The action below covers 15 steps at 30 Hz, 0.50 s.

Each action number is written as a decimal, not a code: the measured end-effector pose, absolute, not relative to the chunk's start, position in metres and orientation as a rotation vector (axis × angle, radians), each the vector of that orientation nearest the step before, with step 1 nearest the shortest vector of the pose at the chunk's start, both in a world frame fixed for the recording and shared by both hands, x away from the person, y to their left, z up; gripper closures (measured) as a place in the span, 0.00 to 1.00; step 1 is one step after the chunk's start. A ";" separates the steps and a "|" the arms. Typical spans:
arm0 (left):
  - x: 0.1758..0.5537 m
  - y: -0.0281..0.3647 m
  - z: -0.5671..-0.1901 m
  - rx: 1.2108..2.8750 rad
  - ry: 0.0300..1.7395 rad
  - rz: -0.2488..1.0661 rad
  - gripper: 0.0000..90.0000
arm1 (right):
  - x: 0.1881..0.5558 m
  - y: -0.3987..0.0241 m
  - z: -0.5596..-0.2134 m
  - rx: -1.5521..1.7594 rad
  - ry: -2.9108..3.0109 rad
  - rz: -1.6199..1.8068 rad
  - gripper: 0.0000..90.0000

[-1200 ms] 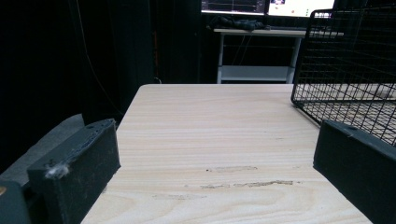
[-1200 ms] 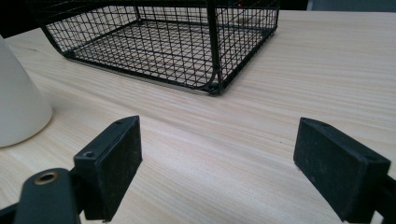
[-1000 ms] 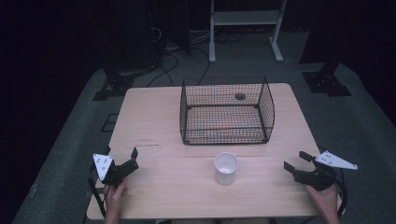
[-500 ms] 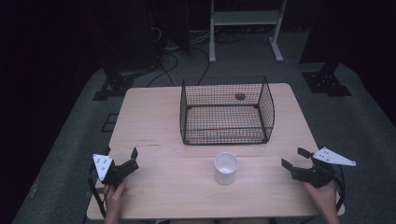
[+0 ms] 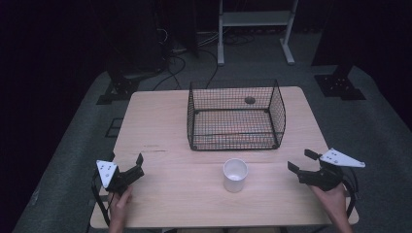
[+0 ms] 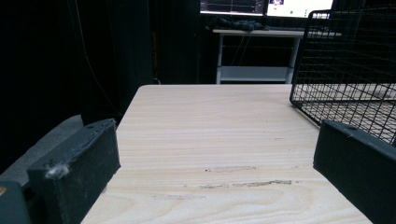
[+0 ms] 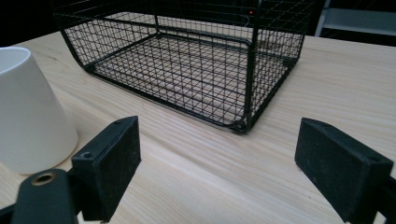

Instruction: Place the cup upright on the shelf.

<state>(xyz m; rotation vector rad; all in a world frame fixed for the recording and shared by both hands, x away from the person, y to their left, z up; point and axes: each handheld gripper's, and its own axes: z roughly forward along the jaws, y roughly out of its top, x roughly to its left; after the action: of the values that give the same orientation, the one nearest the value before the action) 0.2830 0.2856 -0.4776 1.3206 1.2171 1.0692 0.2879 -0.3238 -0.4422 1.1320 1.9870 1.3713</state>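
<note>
Fingers (image 7: 343,175) blocky, matte black; wire-mesh basket (image 5: 235,116); smooth white cup (image 5: 235,175).

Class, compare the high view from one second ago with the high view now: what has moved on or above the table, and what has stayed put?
The right gripper has shifted a little leftward, toward the white cup, fingers open and empty. Nothing was grasped or released. The left gripper, the cup and the black wire basket stayed where they were.
</note>
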 end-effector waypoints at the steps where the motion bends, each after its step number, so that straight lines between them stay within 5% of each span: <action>1: 0.283 0.286 -0.478 1.321 1.216 1.069 0.00 | 0.289 -0.322 -0.441 1.133 1.996 1.373 0.15; 15: 0.283 0.286 -0.478 1.320 1.217 1.069 0.00 | 0.296 -0.308 -0.434 1.106 2.027 1.385 0.15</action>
<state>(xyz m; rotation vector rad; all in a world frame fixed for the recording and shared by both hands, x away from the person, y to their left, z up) 0.2831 0.2857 -0.4777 1.3200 1.2170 1.0687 0.2959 -0.3079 -0.4338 1.1061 2.0269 1.3847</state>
